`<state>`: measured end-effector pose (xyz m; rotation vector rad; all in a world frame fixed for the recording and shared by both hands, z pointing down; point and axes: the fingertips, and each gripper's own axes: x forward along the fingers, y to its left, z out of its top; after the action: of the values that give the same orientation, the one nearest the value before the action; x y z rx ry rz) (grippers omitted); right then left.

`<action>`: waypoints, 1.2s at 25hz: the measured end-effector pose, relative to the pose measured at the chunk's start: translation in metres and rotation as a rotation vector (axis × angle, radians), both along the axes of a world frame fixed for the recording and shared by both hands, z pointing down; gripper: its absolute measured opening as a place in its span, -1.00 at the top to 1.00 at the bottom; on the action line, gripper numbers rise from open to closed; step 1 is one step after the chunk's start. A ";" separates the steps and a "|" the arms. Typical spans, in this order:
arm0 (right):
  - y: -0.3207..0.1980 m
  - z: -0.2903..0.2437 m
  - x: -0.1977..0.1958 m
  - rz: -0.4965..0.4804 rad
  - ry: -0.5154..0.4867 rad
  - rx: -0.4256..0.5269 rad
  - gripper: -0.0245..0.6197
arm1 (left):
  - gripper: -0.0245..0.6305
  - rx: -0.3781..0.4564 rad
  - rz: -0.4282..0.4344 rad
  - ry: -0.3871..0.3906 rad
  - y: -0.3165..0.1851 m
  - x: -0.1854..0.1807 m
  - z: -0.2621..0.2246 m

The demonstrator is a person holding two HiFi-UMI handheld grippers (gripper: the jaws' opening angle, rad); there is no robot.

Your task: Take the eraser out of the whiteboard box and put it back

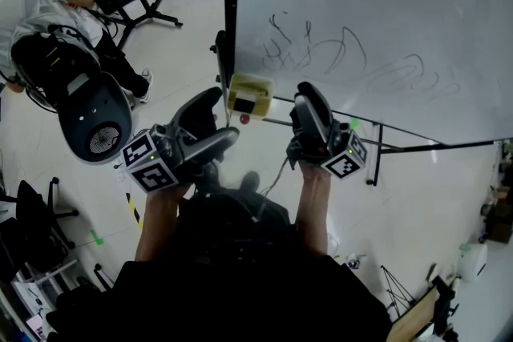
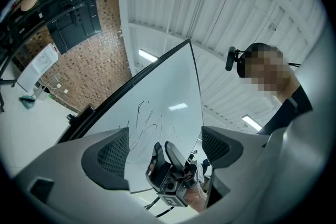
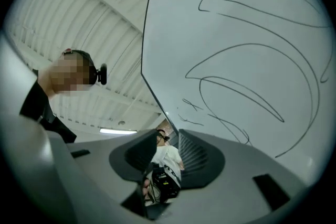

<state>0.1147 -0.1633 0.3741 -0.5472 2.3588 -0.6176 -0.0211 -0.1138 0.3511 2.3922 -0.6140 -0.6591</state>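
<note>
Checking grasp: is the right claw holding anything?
No, the right claw is open, and the gap between its jaws is empty.

Whiteboard (image 1: 377,28) set far right, box (image 1: 250,96) fixed at its near left corner, left gripper (image 1: 218,122) held left of it, right gripper (image 1: 311,104) right, person (image 1: 40,0) seated far left.

Bright, even light; fisheye warping, black corners
</note>
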 end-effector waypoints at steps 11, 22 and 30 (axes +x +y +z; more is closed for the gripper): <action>0.032 -0.041 0.039 -0.016 -0.132 0.085 0.53 | -0.38 -0.017 -0.026 -0.042 0.014 0.025 0.003; 0.055 -0.037 0.040 -0.063 -0.201 0.078 0.56 | -0.38 -0.038 -0.094 -0.100 0.047 0.021 0.005; 0.091 -0.060 0.029 -0.002 -0.163 0.132 0.56 | -0.38 0.019 -0.033 -0.058 0.073 0.008 -0.010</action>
<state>0.1439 -0.0724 0.3143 -0.4193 2.2278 -0.4842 -0.0129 -0.0407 0.3411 2.4311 -0.6761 -0.6146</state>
